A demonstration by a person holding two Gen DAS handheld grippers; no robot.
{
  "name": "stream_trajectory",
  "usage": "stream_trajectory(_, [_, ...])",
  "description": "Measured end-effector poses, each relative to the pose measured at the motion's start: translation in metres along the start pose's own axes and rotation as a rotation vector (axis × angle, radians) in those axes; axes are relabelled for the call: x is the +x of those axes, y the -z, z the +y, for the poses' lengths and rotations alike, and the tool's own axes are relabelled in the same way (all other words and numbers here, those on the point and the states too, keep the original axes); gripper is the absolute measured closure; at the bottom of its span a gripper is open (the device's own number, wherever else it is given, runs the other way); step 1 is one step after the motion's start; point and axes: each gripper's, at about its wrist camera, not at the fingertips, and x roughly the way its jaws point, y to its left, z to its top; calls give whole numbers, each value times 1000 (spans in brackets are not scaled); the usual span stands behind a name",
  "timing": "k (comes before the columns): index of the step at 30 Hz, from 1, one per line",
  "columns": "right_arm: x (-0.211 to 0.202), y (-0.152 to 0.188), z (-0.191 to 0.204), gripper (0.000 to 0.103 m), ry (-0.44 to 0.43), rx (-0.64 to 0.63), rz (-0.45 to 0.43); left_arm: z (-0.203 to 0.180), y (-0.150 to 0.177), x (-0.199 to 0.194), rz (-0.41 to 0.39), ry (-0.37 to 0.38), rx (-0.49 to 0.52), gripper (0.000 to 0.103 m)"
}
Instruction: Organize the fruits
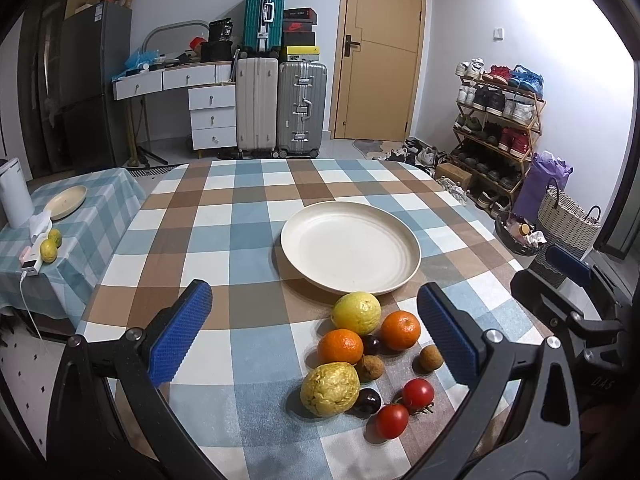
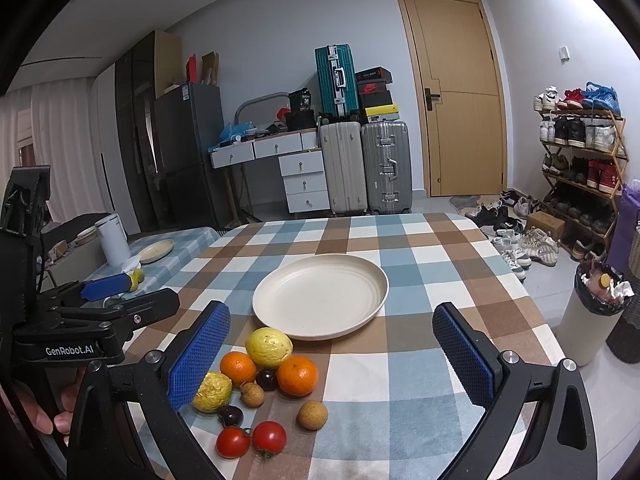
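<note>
**Still loose: fruit heaped before a bare plate**

Clustered on the checked tablecloth [image 1: 256,208], just in front of the cream plate [image 1: 350,246]: ten pieces of fruit, none on the plate. Nearest the plate rim, a smooth yellow fruit [image 1: 356,312]; just right of it an orange [image 1: 401,330], below-left a second orange [image 1: 341,346], with a dark plum [image 1: 371,345] wedged between the two. Closer to the camera, a wrinkled yellow fruit [image 1: 330,389] touching a brown longan [image 1: 369,367] and a second dark plum [image 1: 368,400]. Off to the right, slightly apart, another longan [image 1: 431,358]. Nearest of all, two red tomatoes [image 1: 418,394] [image 1: 392,421], side by side.

Same heap from the right wrist view: smooth yellow fruit [image 2: 268,347] almost against the plate [image 2: 320,297], tomatoes [image 2: 269,438] at the near edge.

Hovering over the heap, the left gripper [image 1: 316,338], blue pads spread wide, nothing between them. Likewise the right gripper [image 2: 330,356], spread wide and holding nothing, its left pad just beside the wrinkled yellow fruit [image 2: 212,391] as seen from there.

Farther out: a side table [image 1: 96,200] with a smaller plate [image 1: 66,199], a white kettle [image 1: 14,192] and two yellow-green fruits [image 1: 51,244]. Beyond, suitcases [image 1: 280,108], a white desk [image 1: 192,92], a wooden door [image 1: 380,48], a shoe rack [image 1: 496,136].
</note>
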Motion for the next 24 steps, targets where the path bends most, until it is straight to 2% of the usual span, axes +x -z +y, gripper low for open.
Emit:
stream_trajectory(13, [0, 1, 1, 0, -2, 0, 4, 0, 4, 5, 11, 6, 2, 1])
stream_trajectory(24, [4, 3, 1, 0, -9, -11, 20, 4, 12, 23, 55, 34, -6, 1])
